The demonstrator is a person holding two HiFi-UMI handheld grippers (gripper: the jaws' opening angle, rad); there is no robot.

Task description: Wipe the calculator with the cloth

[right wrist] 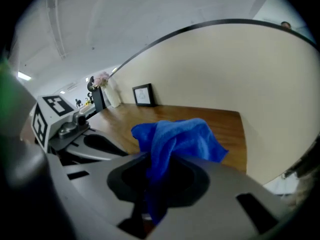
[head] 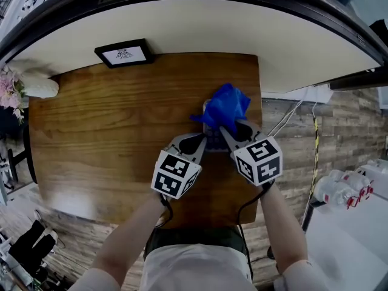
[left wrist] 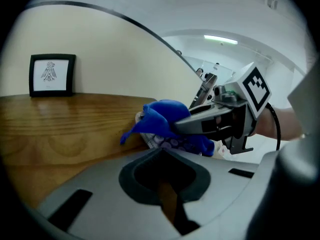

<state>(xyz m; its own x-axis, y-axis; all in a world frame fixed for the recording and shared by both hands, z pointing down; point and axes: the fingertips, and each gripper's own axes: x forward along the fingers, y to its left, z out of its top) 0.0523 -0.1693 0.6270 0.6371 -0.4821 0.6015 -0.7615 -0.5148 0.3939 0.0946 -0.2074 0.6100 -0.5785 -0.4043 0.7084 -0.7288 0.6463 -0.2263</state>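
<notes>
Nearby, right tool (head: 229, 131) pinches cloth (head: 225, 105) covering calculator (left wrist: 159, 140); left tool (head: 200, 144) pressed together; picture frame (head: 124, 54) behind.

The head view looks from above the near edge of the wooden worktop (head: 109, 144), steeply down. It is far enough off to take in all four edges and the wall (head: 200, 32) behind the far one.

The left gripper view sits low and close over the worktop near its right edge, facing toward the far right corner. The framed picture (left wrist: 51, 74) is at its left and the right gripper (left wrist: 182, 125) at its right.

The right gripper view sits just as low by the right edge, facing the far left corner. The left gripper (right wrist: 115, 151) is at its left.

All three share the framed picture, the far edge and the blue cloth (head: 226, 105).
</notes>
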